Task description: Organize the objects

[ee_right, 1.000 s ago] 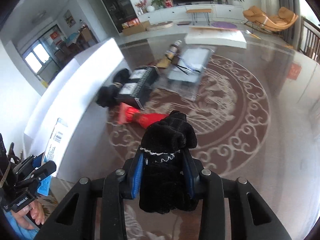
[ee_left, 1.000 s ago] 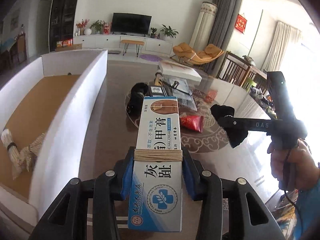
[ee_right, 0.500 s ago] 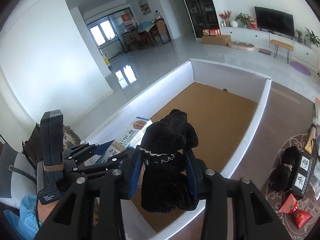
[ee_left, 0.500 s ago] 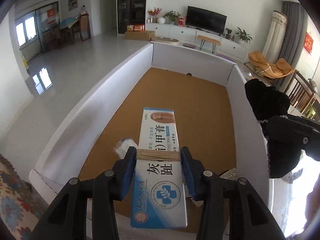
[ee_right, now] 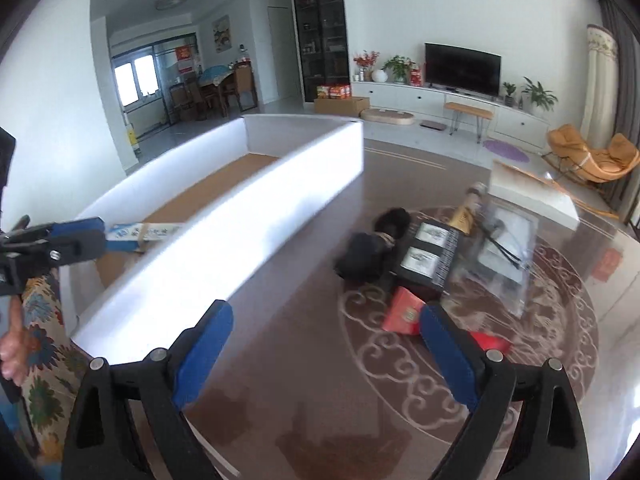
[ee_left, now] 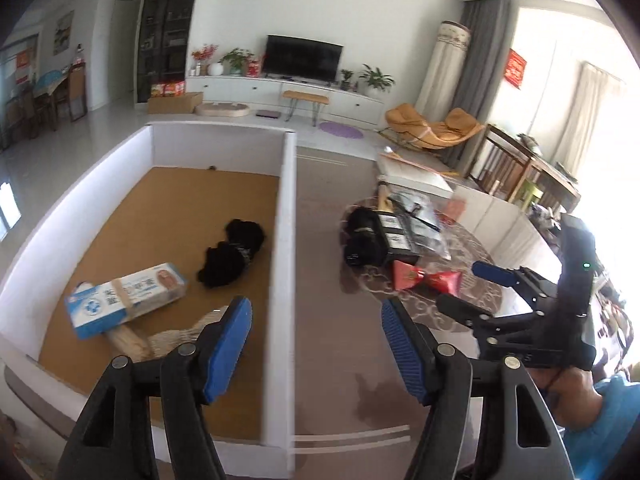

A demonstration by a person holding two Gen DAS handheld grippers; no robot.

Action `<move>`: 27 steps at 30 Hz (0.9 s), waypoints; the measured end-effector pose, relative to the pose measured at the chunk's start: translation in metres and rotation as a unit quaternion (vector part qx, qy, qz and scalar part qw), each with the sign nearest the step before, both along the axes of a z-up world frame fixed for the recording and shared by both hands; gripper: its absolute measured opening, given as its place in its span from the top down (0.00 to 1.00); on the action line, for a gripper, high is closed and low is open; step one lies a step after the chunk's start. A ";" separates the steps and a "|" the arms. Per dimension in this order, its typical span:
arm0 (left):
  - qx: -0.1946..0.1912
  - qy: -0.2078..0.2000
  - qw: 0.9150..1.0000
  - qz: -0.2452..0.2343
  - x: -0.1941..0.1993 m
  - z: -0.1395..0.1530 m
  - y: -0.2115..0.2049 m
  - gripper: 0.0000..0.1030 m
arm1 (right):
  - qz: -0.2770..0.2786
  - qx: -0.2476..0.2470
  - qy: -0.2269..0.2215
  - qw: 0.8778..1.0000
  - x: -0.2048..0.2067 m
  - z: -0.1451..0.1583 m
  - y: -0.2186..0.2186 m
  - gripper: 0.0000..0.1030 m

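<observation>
A white-walled box [ee_left: 286,216] with a brown floor stands on the glass table. Inside it lie the blue-and-white ointment carton [ee_left: 126,294], the black fabric bundle [ee_left: 232,252] and a string-tied beige bundle [ee_left: 160,338]. My left gripper [ee_left: 316,320] is open and empty above the box's right wall. My right gripper [ee_right: 326,326] is open and empty over the table, right of the box [ee_right: 240,216]. It also shows in the left wrist view [ee_left: 464,290]. On the table lie a black pouch [ee_right: 366,254], a black packet [ee_right: 428,258] and red packets [ee_right: 404,312].
A clear plastic bag with cables [ee_right: 502,256] and a bottle [ee_right: 466,212] lie behind the packets. A white board [ee_left: 416,172] lies further back. The round patterned rug [ee_right: 560,340] shows through the glass. The living room has a TV, chairs and a lounger.
Both grippers have opened. The carton and the black bundle now lie in the box. Both grippers have swung right, away from the box, toward the pile on the table.
</observation>
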State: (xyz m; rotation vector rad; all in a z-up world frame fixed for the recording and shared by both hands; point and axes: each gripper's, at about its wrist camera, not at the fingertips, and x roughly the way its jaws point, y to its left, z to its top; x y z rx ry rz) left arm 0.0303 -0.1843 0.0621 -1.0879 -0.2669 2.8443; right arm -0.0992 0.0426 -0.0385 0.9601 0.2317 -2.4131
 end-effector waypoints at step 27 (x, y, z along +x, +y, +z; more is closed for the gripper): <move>-0.103 -0.104 0.988 -0.043 -0.150 -0.133 0.158 0.00 | -0.200 0.059 -0.088 0.974 -0.027 -0.070 0.138 0.00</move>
